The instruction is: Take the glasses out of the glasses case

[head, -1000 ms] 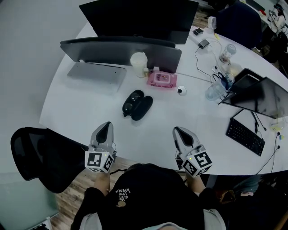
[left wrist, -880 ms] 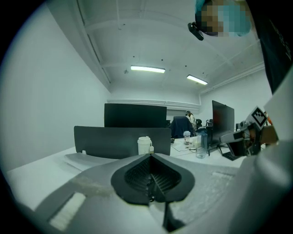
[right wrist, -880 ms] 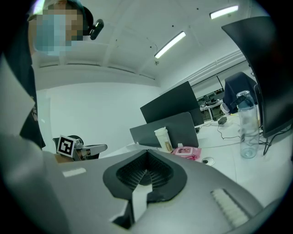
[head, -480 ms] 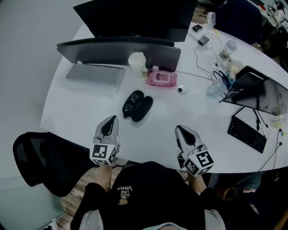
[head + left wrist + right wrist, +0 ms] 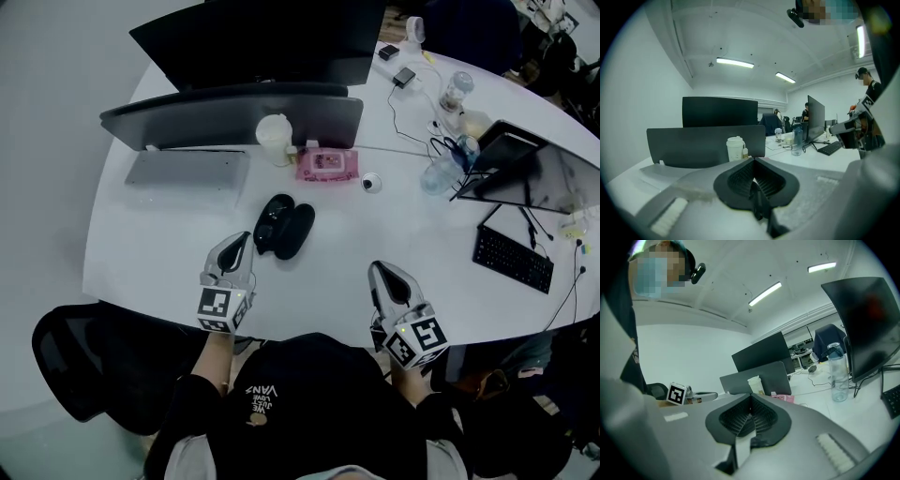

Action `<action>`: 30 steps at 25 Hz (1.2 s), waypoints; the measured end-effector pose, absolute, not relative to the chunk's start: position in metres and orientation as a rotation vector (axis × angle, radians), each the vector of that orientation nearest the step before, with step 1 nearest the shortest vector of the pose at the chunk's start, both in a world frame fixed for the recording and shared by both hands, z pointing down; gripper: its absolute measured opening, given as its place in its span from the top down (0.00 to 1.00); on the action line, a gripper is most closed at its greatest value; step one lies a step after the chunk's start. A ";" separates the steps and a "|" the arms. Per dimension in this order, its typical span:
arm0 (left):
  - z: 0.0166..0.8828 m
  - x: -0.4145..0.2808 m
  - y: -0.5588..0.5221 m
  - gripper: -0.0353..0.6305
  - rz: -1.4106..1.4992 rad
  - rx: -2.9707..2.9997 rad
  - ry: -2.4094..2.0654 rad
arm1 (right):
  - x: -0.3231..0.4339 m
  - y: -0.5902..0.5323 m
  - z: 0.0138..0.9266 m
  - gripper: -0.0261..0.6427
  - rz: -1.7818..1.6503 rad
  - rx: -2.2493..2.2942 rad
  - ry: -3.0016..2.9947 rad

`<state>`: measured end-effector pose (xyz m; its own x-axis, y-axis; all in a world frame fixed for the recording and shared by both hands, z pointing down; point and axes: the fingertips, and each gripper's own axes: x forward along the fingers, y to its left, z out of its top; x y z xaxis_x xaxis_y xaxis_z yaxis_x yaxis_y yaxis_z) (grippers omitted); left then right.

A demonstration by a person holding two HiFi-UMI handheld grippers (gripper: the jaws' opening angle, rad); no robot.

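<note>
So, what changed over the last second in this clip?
The left gripper moved forward over the table toward the open glasses case and is now close beside its left end, fingers together, holding nothing. The right gripper stayed near the table's front edge, also shut and empty. The case lies where it was.

The head view looks steeply down from above the person onto the white table (image 5: 169, 234), with its near edge lowest in frame. The cameras on the left gripper (image 5: 241, 246) and right gripper (image 5: 382, 274) sit low by that near edge, facing across toward the far edge. All three views catch the paper cup (image 5: 273, 139) and the grey screen (image 5: 234, 112).
</note>
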<state>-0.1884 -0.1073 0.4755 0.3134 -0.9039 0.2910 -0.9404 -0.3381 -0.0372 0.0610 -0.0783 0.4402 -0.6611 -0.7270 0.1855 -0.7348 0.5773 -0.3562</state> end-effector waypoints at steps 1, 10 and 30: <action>0.476 -0.188 -0.110 0.95 0.401 2.438 -1.709 | 0.061 -0.077 0.440 0.96 0.639 1.298 -2.769; 0.497 -0.182 -0.131 0.95 0.461 2.474 -1.609 | 0.068 -0.068 0.442 0.96 0.634 1.408 -2.729; 0.556 -0.187 -0.166 0.94 0.693 2.426 -1.545 | 0.075 -0.077 0.452 0.96 0.666 1.472 -2.679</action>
